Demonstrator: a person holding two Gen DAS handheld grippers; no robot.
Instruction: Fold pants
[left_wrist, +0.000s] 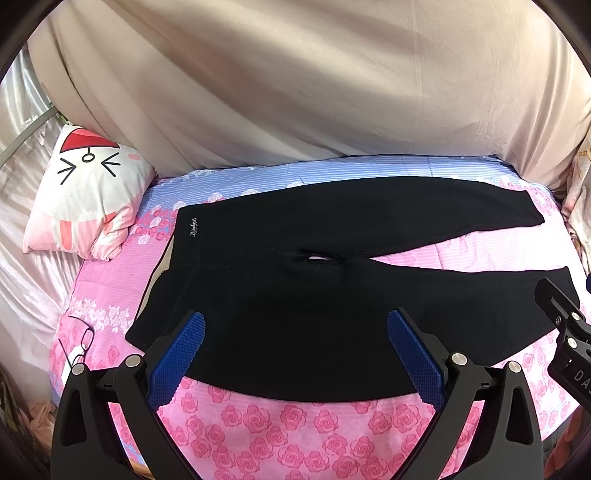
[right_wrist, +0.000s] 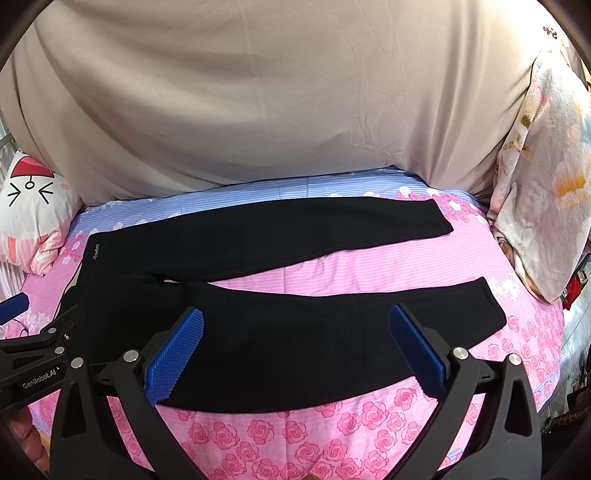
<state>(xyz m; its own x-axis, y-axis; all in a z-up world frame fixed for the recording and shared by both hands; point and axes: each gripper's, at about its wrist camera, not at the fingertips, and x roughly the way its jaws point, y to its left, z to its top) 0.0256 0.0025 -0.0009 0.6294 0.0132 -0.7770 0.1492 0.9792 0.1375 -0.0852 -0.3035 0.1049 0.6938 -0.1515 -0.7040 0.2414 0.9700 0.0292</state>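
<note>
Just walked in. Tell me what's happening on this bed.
A person is about to fold black pants spread flat on the pink rose bedsheet, waistband toward the cat pillow, legs apart in a V. The left hand-held gripper hangs open over the near hip area, and the right hand-held gripper hangs open over the near leg. Neither holds any cloth, and no fold has been made yet.

Matt black knit cloth pants (left_wrist: 295, 295) are laid on a pink rose-printed cotton bedsheet (left_wrist: 295, 435). Blue, finely knurled rubber-like pads (right_wrist: 173, 354) are carried on matt black plastic gripper frames with polished metal pins (right_wrist: 460, 352). Glossy satin drapery (left_wrist: 22, 229) is seen.
</note>
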